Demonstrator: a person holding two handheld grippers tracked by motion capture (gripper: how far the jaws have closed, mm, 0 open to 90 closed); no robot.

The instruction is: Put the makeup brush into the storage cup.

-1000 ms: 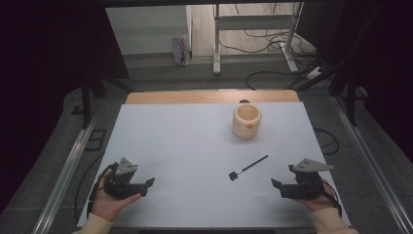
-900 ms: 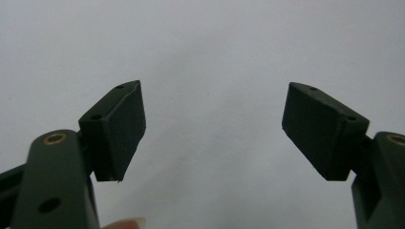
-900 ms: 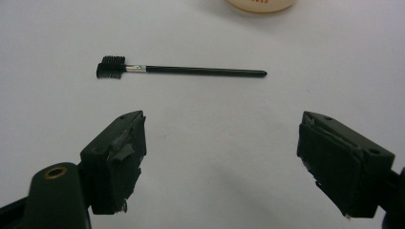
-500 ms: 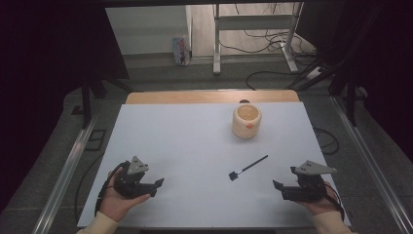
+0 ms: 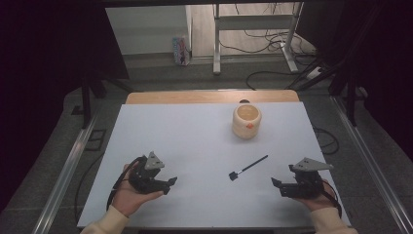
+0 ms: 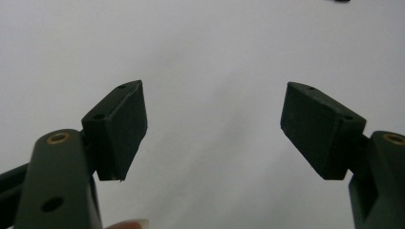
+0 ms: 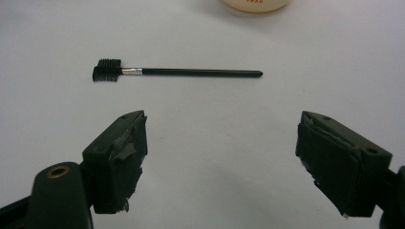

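Left gripper (image 5: 168,184) has shifted right since a second ago, jaws spread, empty; right gripper (image 5: 277,186) spread, lower right, facing thin black spoolie brush (image 5: 248,167), unpicked.

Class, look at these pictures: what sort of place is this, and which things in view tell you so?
Probably a lab or workshop set up for recording. A white table stands on a bare floor strewn with cables, a metal stand sits behind it, and a person holds a gripper in each hand.
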